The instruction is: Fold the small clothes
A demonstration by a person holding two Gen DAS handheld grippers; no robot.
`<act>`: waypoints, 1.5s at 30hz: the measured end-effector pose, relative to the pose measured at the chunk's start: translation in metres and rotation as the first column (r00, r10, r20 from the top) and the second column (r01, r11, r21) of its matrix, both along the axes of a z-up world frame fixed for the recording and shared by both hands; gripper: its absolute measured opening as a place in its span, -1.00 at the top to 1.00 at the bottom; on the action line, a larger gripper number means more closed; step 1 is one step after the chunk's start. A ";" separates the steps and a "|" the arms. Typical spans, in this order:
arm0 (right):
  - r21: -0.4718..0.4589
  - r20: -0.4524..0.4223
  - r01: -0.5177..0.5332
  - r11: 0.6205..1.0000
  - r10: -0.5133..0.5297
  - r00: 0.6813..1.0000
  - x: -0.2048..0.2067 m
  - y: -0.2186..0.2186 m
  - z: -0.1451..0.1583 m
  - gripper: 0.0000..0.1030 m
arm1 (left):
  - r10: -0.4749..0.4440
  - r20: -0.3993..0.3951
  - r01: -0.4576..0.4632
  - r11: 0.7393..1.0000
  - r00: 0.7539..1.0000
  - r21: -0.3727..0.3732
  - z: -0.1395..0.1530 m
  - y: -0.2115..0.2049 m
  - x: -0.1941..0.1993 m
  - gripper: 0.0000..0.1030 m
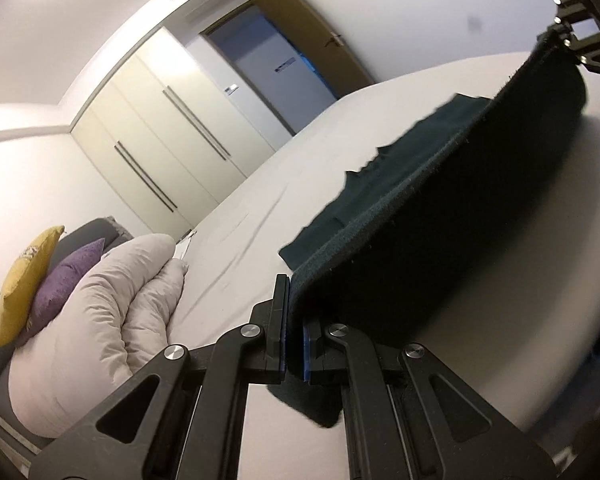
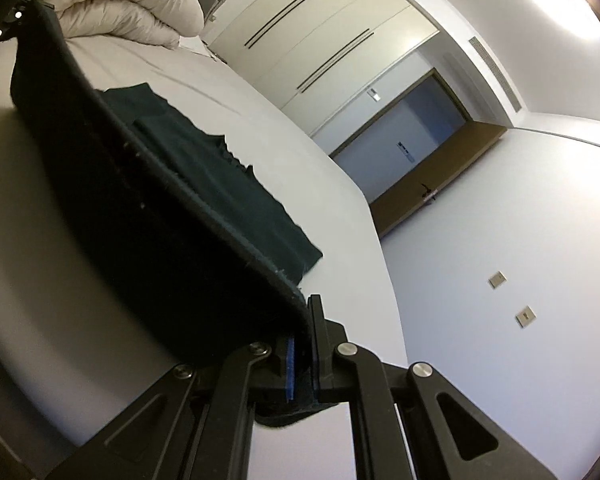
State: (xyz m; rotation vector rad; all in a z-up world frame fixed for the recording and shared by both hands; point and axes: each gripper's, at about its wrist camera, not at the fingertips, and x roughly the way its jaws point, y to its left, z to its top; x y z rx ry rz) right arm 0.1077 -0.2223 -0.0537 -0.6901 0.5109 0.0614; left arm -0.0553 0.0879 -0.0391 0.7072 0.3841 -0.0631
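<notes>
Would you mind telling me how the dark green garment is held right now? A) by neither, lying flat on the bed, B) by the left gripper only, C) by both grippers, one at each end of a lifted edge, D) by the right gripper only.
C: the left gripper and right gripper are each shut on an end of the dark green garment, its far part resting on the bed.

Dark green garment: fuzzy, matt knit cloth. Bed sheet: smooth, matt, faintly creased cloth. At 8 o'clock, duvet: soft, wrinkled fabric. Left gripper: matt black plastic, shiny metal rivets, blue pads.
</notes>
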 end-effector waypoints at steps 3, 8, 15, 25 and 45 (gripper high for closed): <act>0.044 -0.018 -0.017 0.999 0.018 1.000 0.038 -0.006 0.009 0.89 | 0.015 -0.019 -0.016 0.999 1.000 -0.035 0.007 0.001 0.037 0.92; 0.077 -0.061 -0.025 0.997 0.030 0.998 0.104 -0.009 0.011 0.89 | 0.031 -0.058 -0.034 0.998 0.998 -0.044 0.011 -0.002 0.111 0.92; 0.140 -0.194 -0.001 0.990 0.029 0.981 0.198 -0.009 -0.016 0.89 | 0.058 -0.149 -0.067 0.996 0.987 -0.055 -0.002 -0.003 0.222 0.92; 0.199 -0.328 0.058 0.978 0.011 0.945 0.291 -0.004 -0.050 0.89 | 0.094 -0.283 -0.122 0.989 0.955 -0.084 -0.042 -0.004 0.348 0.92; 0.409 -0.384 0.469 0.783 -0.319 0.866 0.339 -0.100 -0.067 -0.93 | 0.488 -0.195 -0.518 0.841 0.851 -0.158 -0.056 0.061 0.410 -0.73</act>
